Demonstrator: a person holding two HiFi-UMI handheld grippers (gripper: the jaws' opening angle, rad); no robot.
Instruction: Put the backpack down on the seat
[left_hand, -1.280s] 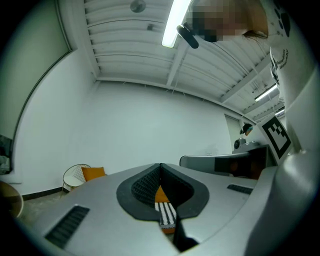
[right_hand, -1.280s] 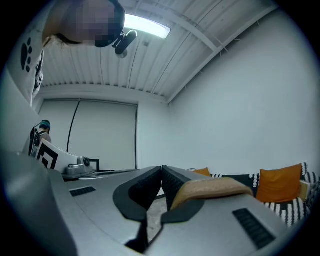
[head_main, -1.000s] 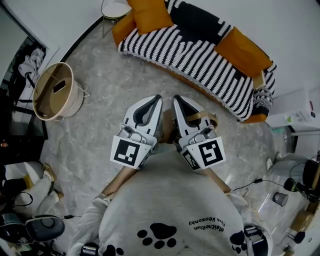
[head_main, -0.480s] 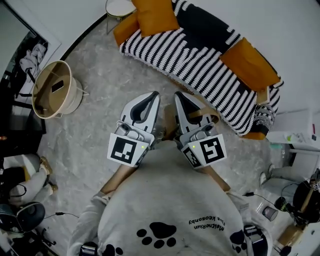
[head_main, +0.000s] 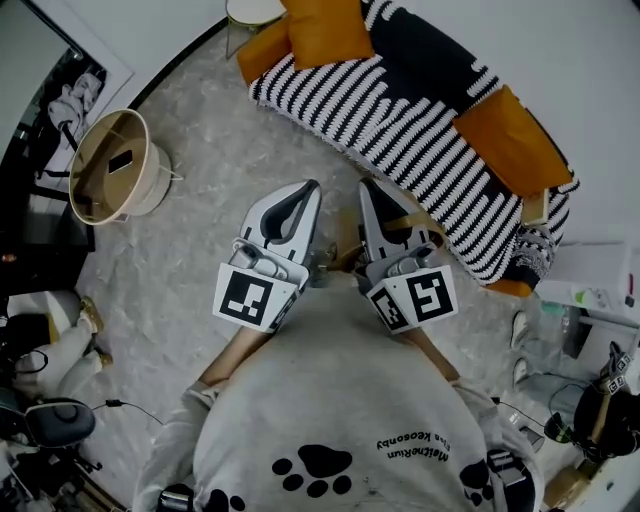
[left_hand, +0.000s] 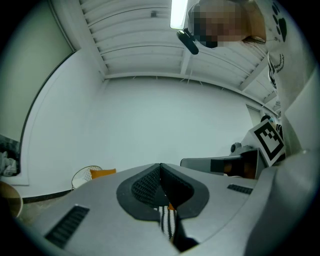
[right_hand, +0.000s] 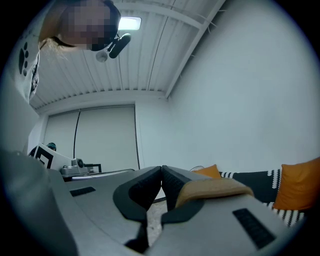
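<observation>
A flat tan backpack strap (right_hand: 215, 187) drapes over one jaw of the right gripper (right_hand: 161, 170), just right of centre in its view. Those jaws are pressed together. The left gripper (left_hand: 160, 166) has its jaws together too, pinching nothing.

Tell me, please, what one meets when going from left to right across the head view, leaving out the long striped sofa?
round beige basket → left gripper → right gripper → orange cushion nearest the right edge
</observation>
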